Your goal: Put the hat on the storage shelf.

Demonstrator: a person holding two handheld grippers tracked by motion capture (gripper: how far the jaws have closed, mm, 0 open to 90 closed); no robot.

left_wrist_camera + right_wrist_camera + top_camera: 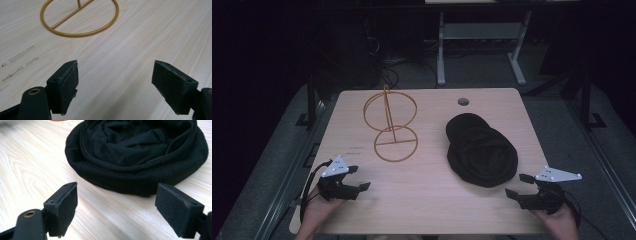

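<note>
While both hands rest at the near edge of the table [432,200], nothing in the work looks begun yet. Furthest to the left, the left gripper [360,178] lies low over bare wood with its jaws spread wide and nothing between them; in the left gripper view the same wide gap [113,82] frames plain tabletop. Ahead of it and a little toward the middle stands the gold wire stand [391,125], its round base ring flat on the wood and 2 crossed hoops upright on the stem above; its base ring [79,22] sits well clear of the pads. Right of center lies the black hat [481,150], a soft crumpled heap, opening upward, apart from the stand and touched by nothing. At the far right, the right gripper [518,186] points toward the hat with jaws equally wide and empty; its own view puts the hat's brim [136,157] near but short of the pads. Judged from this, the hat probably belongs on the stand, so gripping, lifting and placing all remain.
</note>
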